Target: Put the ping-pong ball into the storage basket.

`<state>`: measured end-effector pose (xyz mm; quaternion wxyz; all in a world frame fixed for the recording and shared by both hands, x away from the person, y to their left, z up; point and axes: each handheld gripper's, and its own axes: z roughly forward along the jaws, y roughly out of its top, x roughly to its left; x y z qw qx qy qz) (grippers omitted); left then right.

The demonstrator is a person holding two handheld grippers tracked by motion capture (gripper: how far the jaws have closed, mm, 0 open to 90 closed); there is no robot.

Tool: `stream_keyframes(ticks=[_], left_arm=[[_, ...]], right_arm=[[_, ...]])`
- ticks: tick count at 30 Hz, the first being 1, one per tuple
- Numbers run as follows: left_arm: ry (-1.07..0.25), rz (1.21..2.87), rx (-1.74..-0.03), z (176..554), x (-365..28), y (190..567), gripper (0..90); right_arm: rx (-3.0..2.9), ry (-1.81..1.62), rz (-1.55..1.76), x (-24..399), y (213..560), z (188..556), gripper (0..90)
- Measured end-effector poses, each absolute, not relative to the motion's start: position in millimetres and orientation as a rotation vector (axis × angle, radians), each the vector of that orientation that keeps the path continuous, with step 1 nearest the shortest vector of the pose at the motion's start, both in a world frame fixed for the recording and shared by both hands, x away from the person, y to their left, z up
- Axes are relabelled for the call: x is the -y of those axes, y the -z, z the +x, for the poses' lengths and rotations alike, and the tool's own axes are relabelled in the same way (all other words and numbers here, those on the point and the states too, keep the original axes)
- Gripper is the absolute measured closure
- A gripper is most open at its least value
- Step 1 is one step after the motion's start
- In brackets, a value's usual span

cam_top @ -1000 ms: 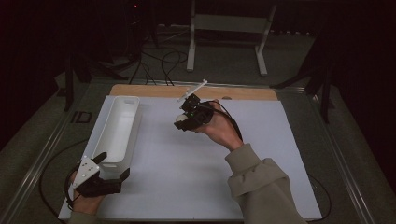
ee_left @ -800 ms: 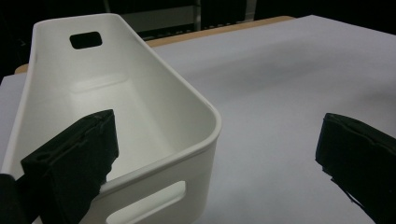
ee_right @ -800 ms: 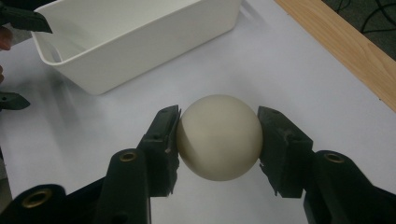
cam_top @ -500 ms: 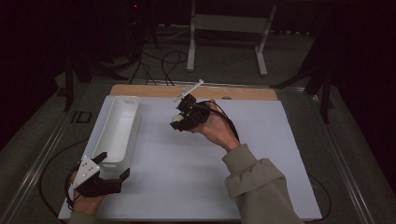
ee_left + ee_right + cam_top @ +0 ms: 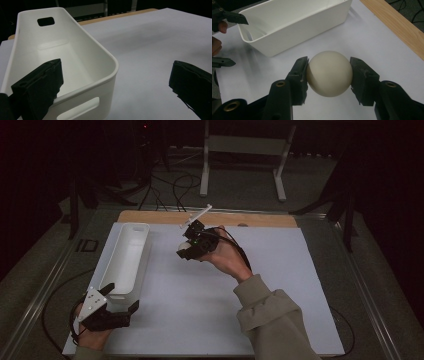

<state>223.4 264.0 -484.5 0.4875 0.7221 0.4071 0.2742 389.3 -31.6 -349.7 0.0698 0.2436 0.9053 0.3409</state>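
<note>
A: Cream ball (image 5: 184,249), from the high view, sits pinched in the right gripper (image 5: 186,251) right of the white bin (image 5: 125,257); the left gripper (image 5: 121,297) is spread at the bin's near end.

B: Left gripper view?

A: One jaw inside the bin (image 5: 75,47), gripping nothing.

B: Right gripper view?

A: Ball (image 5: 329,73) squeezed between smooth pads; it might roll out short of the bin. No writing readable.

A long white bin (image 5: 126,257) lies along the left of the surface (image 5: 280,285), open on top; the left claw (image 5: 117,297) straddles its near end wall; the white sheet right of the bin lies bare; a wooden strip (image 5: 150,216) edges the far side.
</note>
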Motion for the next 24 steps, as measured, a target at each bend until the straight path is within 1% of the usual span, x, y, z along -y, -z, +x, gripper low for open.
stream_keyframes(ticks=[24], left_arm=[[-0.665, 1.757, -0.988, 223, -264, 484, 0.0]], right_arm=[[-2.736, -1.041, 0.718, 16, 351, 390, 50.6]])
